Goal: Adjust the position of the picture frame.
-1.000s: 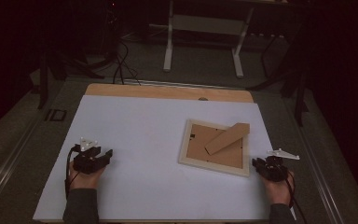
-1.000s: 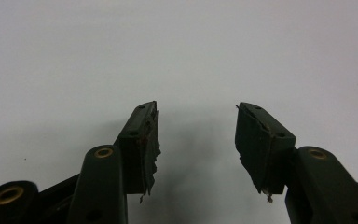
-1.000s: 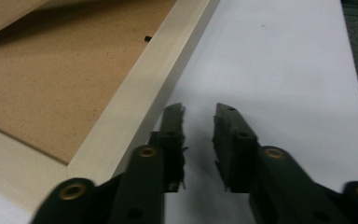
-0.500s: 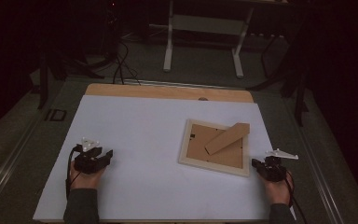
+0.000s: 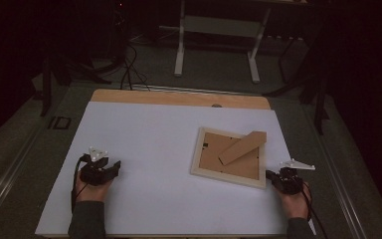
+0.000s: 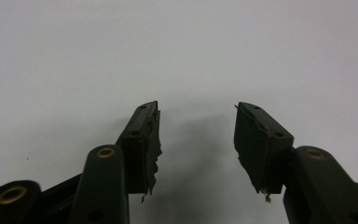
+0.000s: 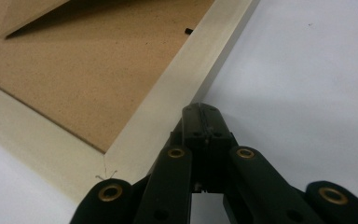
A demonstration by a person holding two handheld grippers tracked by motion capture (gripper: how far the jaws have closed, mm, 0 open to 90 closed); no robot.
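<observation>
We see a picture frame [image 5: 229, 159] lying face down on the white counter [image 5: 149, 139], right of the middle and a little askew to the counter's edges. Its border is pale, cream-coloured wood, mitred at the corners; in the right gripper view the joint at the near corner [image 7: 105, 161] shows as a fine line. Inside the border sits a brown fibreboard backing [image 7: 74, 70], matt and slightly speckled. A brown easel stand [image 5: 242, 146] lies slantwise across the backing, its far end reaching over the frame's upper right corner. A small dark clip [image 7: 188, 31] sits at the inner edge of the border.

Our right tongs [image 5: 273, 178] rest just beside the frame's lower right corner, at its outer edge. They have just been closing and are now pressed together with nothing between them; in the right gripper view their tips [image 7: 205, 113] meet right against the side of the pale border.

Our left tongs [image 5: 113, 168] lie on the white counter well apart from the frame, towards the left edge. They are spread, with bare white surface between them [image 6: 196, 122], and the pads [image 6: 151, 140] look worn and ragged at the edges.

We can read no label or writing on the frame. On the dark floor left of the counter, a marking [image 5: 58, 122] reads roughly like "ID".
</observation>
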